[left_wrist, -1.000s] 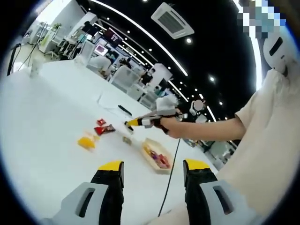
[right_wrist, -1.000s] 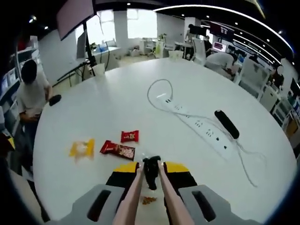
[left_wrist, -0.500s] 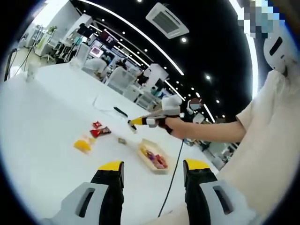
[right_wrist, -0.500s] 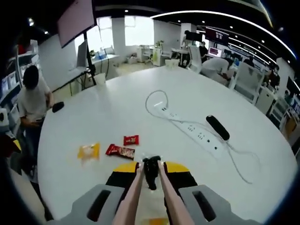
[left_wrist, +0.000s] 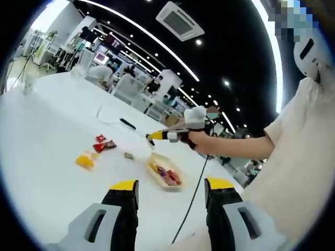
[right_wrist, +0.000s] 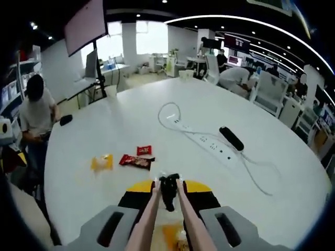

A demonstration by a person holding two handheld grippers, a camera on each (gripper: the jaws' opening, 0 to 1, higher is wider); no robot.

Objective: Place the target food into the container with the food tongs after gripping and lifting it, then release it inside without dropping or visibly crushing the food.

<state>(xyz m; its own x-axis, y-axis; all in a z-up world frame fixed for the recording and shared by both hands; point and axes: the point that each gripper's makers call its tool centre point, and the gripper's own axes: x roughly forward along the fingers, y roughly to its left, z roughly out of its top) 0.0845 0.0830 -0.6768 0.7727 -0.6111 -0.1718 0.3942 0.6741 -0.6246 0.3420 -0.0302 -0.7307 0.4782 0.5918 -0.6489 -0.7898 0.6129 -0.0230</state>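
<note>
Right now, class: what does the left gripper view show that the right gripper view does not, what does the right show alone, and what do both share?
Left gripper view alone: the whole container with coloured food inside, the person's arm holding the right gripper above it, and a ceiling air vent.

Right gripper view alone: the food tongs clamped between its jaws, a white power strip, a black remote and a seated person.

Both: the white table, the yellow packet and the red packets.
</note>
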